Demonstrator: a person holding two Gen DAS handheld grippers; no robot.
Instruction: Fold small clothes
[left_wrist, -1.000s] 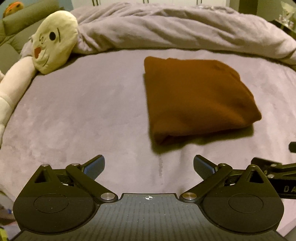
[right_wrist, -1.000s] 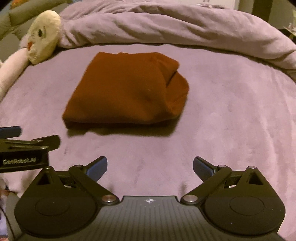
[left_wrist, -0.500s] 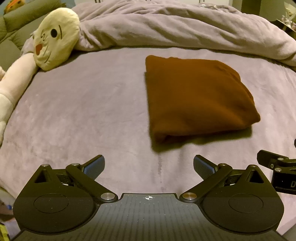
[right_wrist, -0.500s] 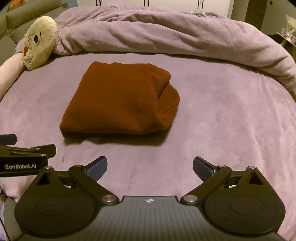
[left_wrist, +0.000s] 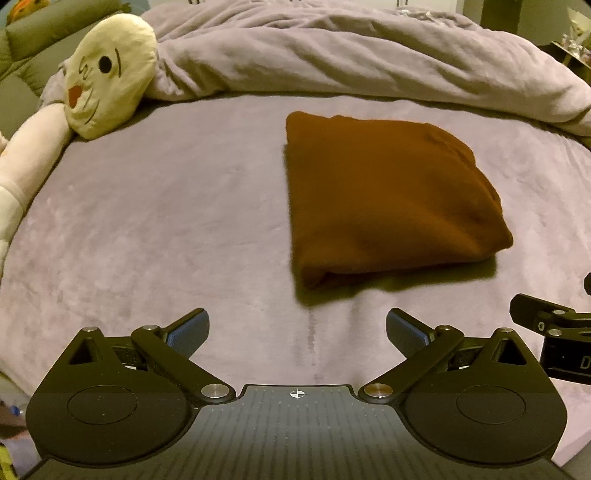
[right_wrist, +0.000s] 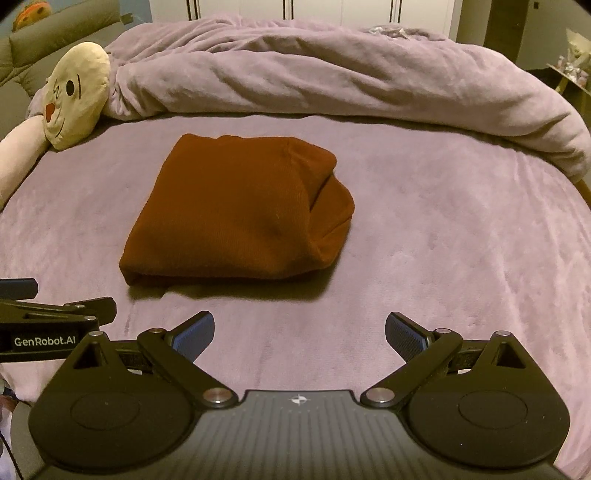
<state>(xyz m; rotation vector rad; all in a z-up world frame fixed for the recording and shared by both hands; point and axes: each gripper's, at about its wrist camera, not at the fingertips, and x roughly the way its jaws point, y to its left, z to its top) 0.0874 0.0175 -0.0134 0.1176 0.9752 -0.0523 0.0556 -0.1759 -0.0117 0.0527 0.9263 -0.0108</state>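
Brown garment (right_wrist: 236, 210) folded on bed (right_wrist: 443, 240); both grippers' fingers apart, empty.

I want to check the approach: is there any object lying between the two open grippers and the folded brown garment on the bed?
Nothing visible. Only bare purple bed cover lies between the folded brown knit garment and the left gripper or right gripper.

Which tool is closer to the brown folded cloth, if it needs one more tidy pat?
Probably the right tool: the brown cloth lies nearly straight ahead of it. From the left tool, it sits off to the right.
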